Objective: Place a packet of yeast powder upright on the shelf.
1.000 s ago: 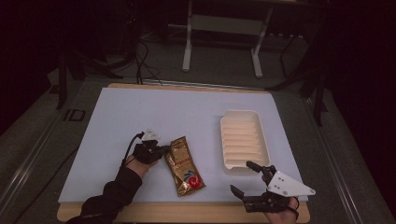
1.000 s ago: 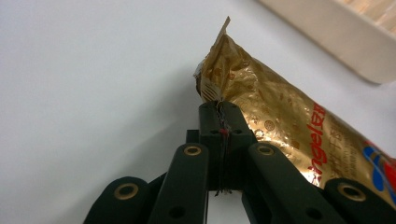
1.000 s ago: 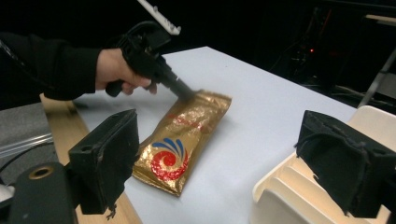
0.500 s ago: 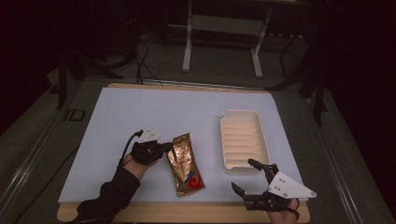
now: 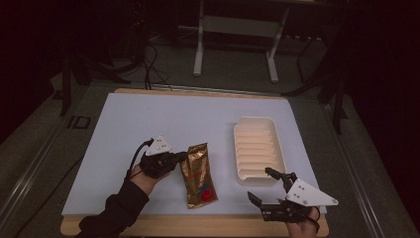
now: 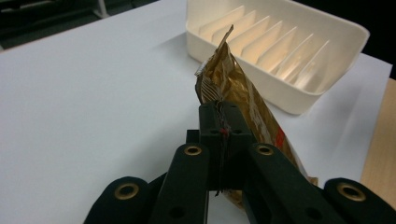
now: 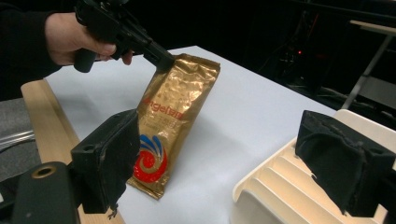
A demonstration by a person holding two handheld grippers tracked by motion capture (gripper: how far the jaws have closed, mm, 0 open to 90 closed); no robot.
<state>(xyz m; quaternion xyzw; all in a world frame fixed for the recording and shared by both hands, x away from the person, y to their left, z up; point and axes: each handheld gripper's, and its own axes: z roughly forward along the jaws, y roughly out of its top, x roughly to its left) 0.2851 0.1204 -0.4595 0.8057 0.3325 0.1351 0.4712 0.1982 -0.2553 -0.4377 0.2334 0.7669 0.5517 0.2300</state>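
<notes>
Low and centre in the high view, the left hand-held gripper (image 5: pixel 179 157) pinched the gold pouch (image 5: pixel 198 174) by its top corner — likely to lift it toward the ribbed white tray (image 5: pixel 258 151). The right hand-held gripper (image 5: pixel 261 184) waited lower right, jaws wide, on the table (image 5: pixel 148 119).
</notes>
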